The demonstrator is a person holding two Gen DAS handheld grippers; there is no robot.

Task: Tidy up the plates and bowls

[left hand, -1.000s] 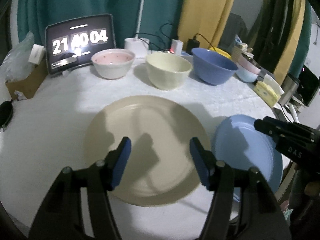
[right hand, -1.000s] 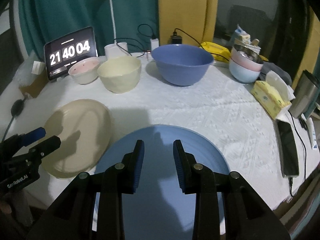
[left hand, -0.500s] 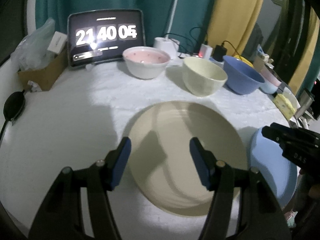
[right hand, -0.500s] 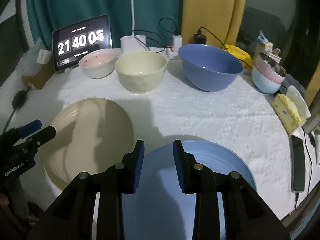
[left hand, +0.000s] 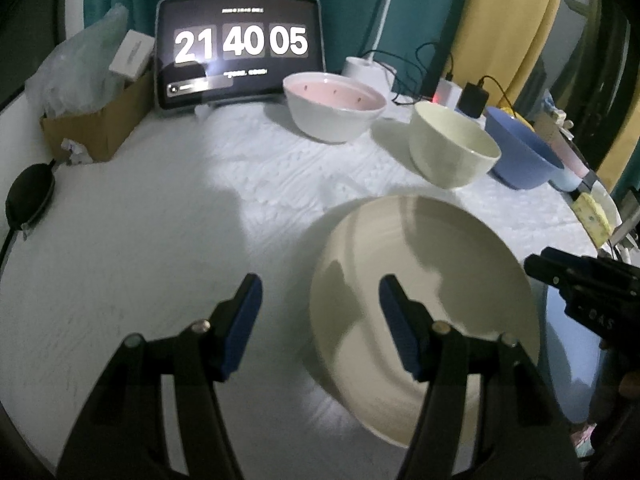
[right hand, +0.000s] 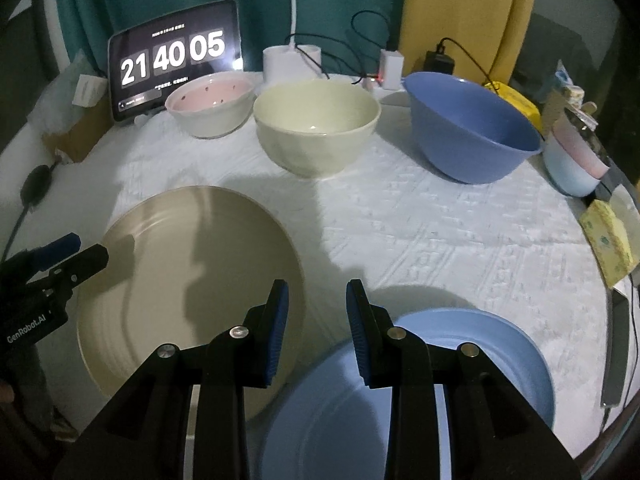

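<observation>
A large beige plate (left hand: 432, 280) (right hand: 192, 280) lies flat on the white tablecloth, and a blue plate (right hand: 460, 368) (left hand: 568, 380) sits close to its right. My left gripper (left hand: 320, 292) (right hand: 76, 252) is open and straddles the beige plate's left rim from above, holding nothing. My right gripper (right hand: 316, 296) (left hand: 576, 276) is open with a narrow gap. It hovers over the near edges of both plates, and nothing is between its fingers. Behind the plates stand a pink-lined white bowl (right hand: 212, 108), a cream bowl (right hand: 316, 128) and a blue bowl (right hand: 472, 128).
A tablet clock (left hand: 240, 52), a lamp base (right hand: 288, 60) and chargers with cables line the back. A cardboard box (left hand: 100, 124) and a black object (left hand: 30, 196) are at the left. Stacked small bowls (right hand: 572, 160), a yellow pack (right hand: 608, 240) and a phone (right hand: 618, 344) crowd the right edge.
Both grippers moved left and a little lower: the left from over the beige plate's middle to its left rim, the right from over the blue plate toward the plates' adjoining edges. Jaw gaps unchanged.
</observation>
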